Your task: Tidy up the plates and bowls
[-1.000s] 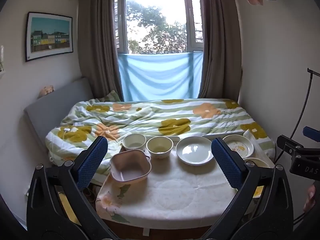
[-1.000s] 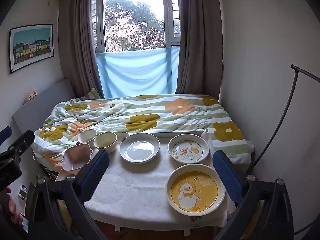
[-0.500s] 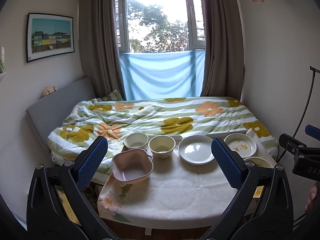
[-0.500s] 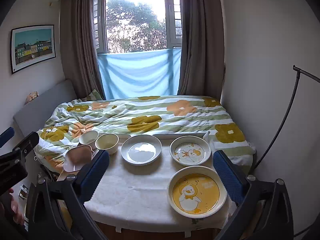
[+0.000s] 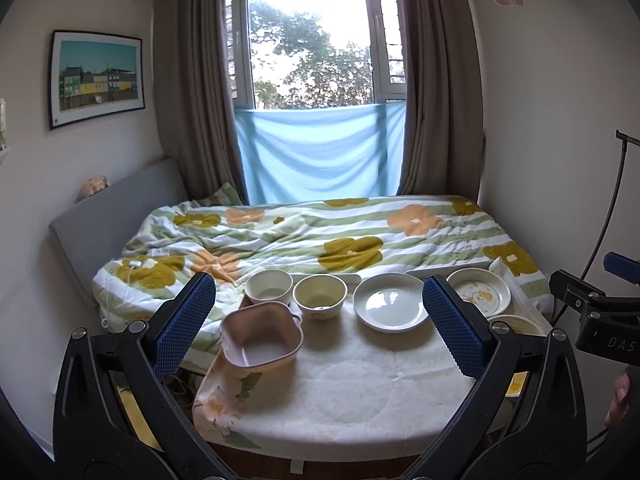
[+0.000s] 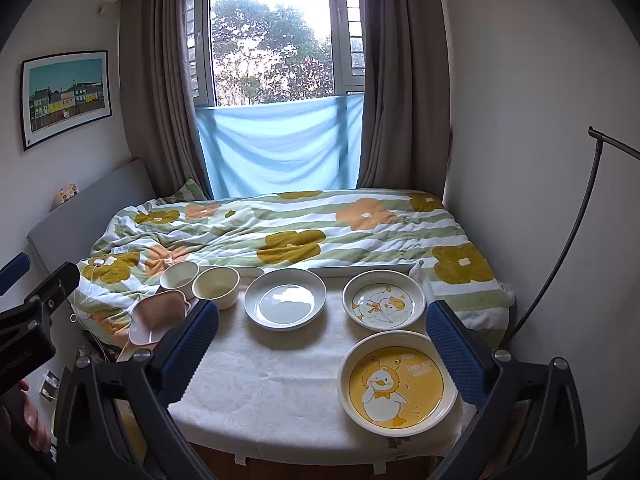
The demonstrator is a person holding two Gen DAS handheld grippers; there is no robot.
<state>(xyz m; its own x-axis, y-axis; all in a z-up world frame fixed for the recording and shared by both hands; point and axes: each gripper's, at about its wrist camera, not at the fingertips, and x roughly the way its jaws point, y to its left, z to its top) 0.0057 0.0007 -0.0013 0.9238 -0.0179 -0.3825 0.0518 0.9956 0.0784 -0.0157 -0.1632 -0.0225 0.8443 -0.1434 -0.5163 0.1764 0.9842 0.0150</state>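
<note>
A: Since the frame one second back, both cameras have shifted slightly; window and bed sit lower in each view. No dish has changed place on the table (image 5: 360,392).

B: Left wrist view?

A: Left gripper (image 5: 316,320) stands wide open above the near edge, nothing between its blue pads. Pink square bowl (image 5: 260,336) sits at the left edge of the cloth. Behind it, a white bowl (image 5: 269,286) and a cream bowl (image 5: 319,296) side by side. White plate (image 5: 391,307) lies right of those, then a small duck plate (image 5: 478,292) at far right. Bed (image 5: 320,240) lies beyond.

B: Right wrist view?

A: Right gripper (image 6: 322,344) likewise spread open, empty, hovering over the near edge. Large yellow duck plate (image 6: 397,384) is nearest, just left of the right pad. Small duck plate (image 6: 383,300) is behind it, apart. White plate (image 6: 285,298) is centre; the three bowls are far left.
</note>
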